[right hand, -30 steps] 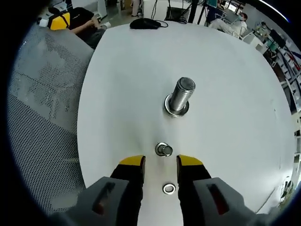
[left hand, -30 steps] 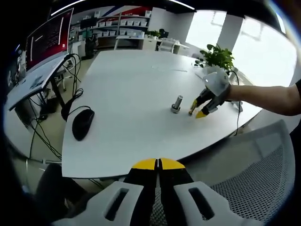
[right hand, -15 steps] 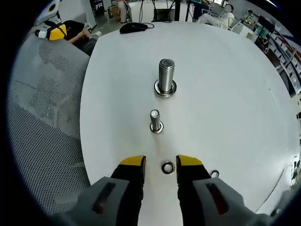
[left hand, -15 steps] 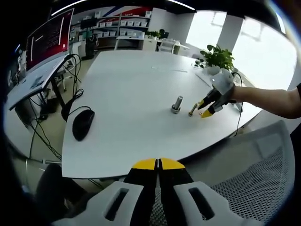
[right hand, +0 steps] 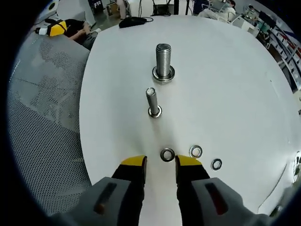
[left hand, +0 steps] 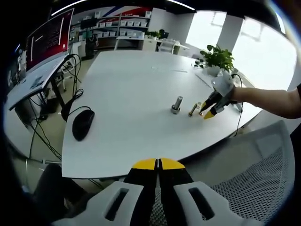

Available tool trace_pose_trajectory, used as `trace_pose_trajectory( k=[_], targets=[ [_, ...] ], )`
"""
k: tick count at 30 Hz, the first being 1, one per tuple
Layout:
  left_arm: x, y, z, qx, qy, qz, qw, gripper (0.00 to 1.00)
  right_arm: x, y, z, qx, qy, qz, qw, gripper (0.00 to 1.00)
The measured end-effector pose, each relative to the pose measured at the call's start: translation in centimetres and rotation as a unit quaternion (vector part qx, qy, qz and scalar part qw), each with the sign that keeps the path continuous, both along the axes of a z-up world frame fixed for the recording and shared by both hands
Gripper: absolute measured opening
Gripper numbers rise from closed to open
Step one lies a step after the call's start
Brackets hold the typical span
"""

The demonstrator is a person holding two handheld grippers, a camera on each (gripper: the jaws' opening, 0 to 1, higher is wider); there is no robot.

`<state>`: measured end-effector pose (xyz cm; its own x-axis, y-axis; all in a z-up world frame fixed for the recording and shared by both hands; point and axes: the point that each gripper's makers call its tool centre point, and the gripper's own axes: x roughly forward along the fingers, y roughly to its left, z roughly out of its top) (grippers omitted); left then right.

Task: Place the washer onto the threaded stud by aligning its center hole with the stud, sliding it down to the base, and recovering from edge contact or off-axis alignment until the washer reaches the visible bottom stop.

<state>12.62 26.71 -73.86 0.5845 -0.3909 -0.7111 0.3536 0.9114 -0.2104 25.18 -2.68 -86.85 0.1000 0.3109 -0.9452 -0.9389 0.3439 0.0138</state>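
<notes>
I have drawn my right claw (right hand: 160, 162) back from the two studs, so three washers now show where a second ago I saw one. The dark washer (right hand: 167, 155) lies flat on the white table (right hand: 235, 84) just ahead of my tips, with two paler washers (right hand: 196, 151) beside it. The jaws stand slightly apart and hold nothing, so the pick is still to come. The thin stud (right hand: 151, 102) and thick stud (right hand: 163, 61) stand upright further ahead, already ringed at the base. The table edge and mesh chair (right hand: 42, 122) lie near on one side; elsewhere is bare room. My left claw (left hand: 159, 164) rests closed, empty, off the table.
</notes>
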Motion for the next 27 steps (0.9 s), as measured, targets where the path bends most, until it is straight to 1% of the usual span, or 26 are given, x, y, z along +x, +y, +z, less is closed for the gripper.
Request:
trace_pose_trajectory(
  k=[1, 3, 5, 8, 11, 17, 23, 27],
  targets=[
    [0.0, 0.02, 0.0, 0.0, 0.0, 0.0, 1.0, 0.0, 0.13, 0.08, 0.04, 0.001, -0.002, 0.004, 1.0, 0.26],
    [0.02, 0.04, 0.01, 0.0, 0.0, 0.001, 1.0, 0.0, 0.15, 0.08, -0.04, -0.003, 0.004, -0.004, 1.0, 0.25],
    [0.04, 0.04, 0.03, -0.001, -0.001, 0.002, 1.0, 0.0, 0.3, -0.01, -0.08, -0.017, -0.001, 0.012, 0.9998, 0.24],
    [0.08, 0.04, 0.08, -0.002, -0.002, 0.003, 1.0, 0.0, 0.39, 0.13, -0.08, -0.026, 0.004, 0.016, 0.9995, 0.24],
    [0.11, 0.04, 0.1, -0.002, -0.003, 0.003, 1.0, 0.0, 0.44, 0.1, -0.16, -0.046, 0.006, 0.037, 0.9982, 0.23],
    [0.14, 0.04, 0.14, -0.002, -0.005, 0.004, 1.0, 0.0, 0.32, 0.23, -0.18, -0.075, 0.009, 0.053, 0.9957, 0.22],
    [0.15, 0.0, 0.16, -0.003, -0.006, 0.004, 1.0, 0.0, 0.4, 0.27, -0.16, -0.079, 0.002, 0.046, 0.9958, 0.16],
    [0.1, -0.05, 0.11, -0.003, -0.004, 0.002, 1.0, 0.0, 0.49, 0.21, -0.17, -0.078, 0.003, 0.044, 0.996, 0.16]
  ],
)
